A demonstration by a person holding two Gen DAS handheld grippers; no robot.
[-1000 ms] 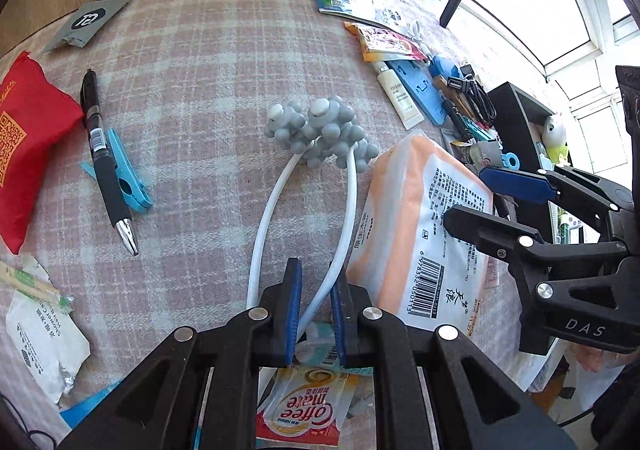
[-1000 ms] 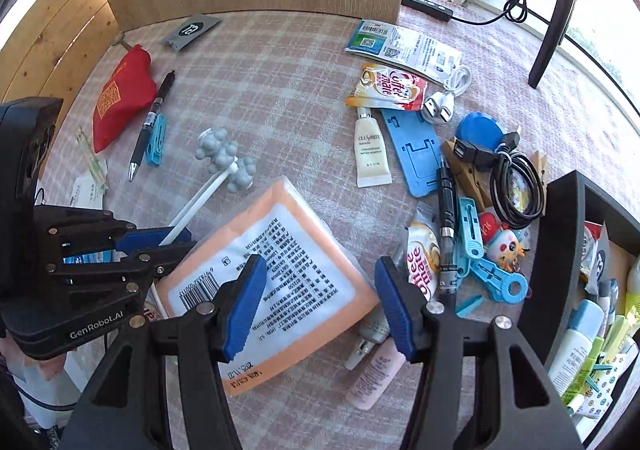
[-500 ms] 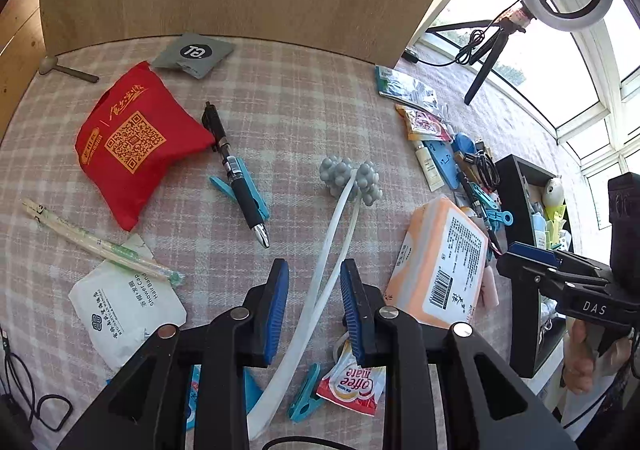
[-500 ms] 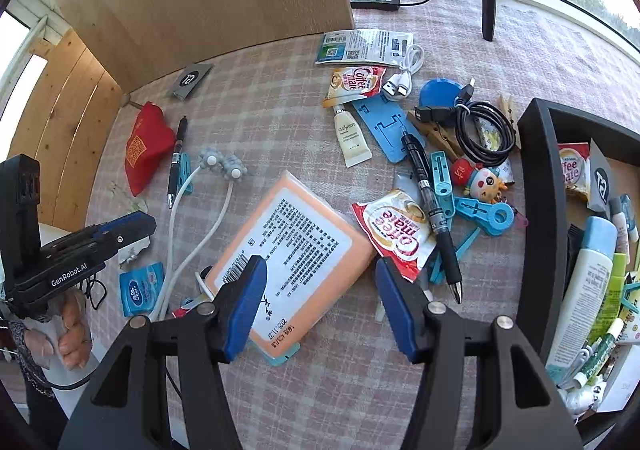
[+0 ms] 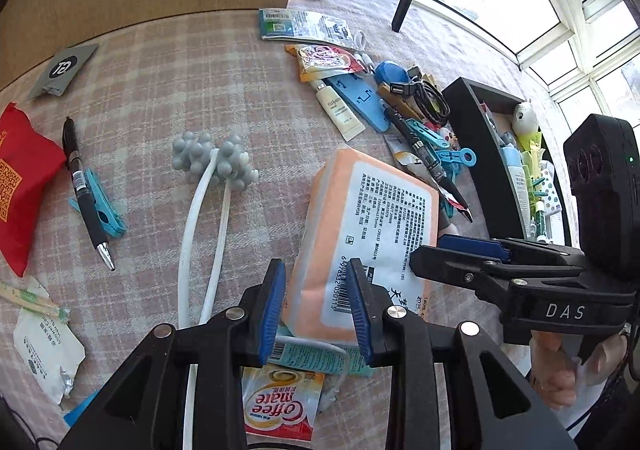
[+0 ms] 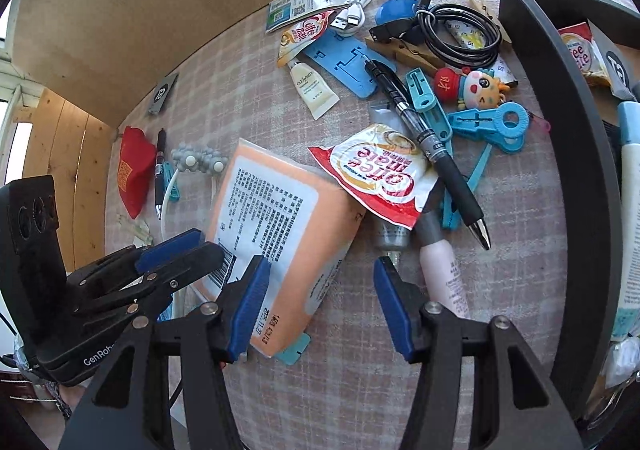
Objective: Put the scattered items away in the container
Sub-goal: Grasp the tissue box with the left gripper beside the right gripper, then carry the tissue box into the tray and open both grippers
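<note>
An orange tissue pack (image 5: pixel 360 226) lies on the checked tablecloth; it also shows in the right wrist view (image 6: pixel 280 226). My left gripper (image 5: pixel 316 310) is open, its jaws either side of the pack's near end. My right gripper (image 6: pixel 320 306) is open over the pack's near right corner. A white-handled massager with grey knobs (image 5: pixel 216 166) lies left of the pack. The black container (image 6: pixel 568 154) stands at the right, holding tubes and sachets.
A pile of pens, blue clips, a cable, a Coffee mate sachet (image 6: pixel 376 174), a pink tube (image 6: pixel 444 270) and a cream tube lies between pack and container. A red pouch (image 5: pixel 20 178), a black pen (image 5: pixel 86 190) and wrappers lie at the left. A wooden board stands behind.
My left gripper has let go of the massager's white handles, opened wider and shifted right to the tissue pack. My right gripper has come lower and closer to the pack.
</note>
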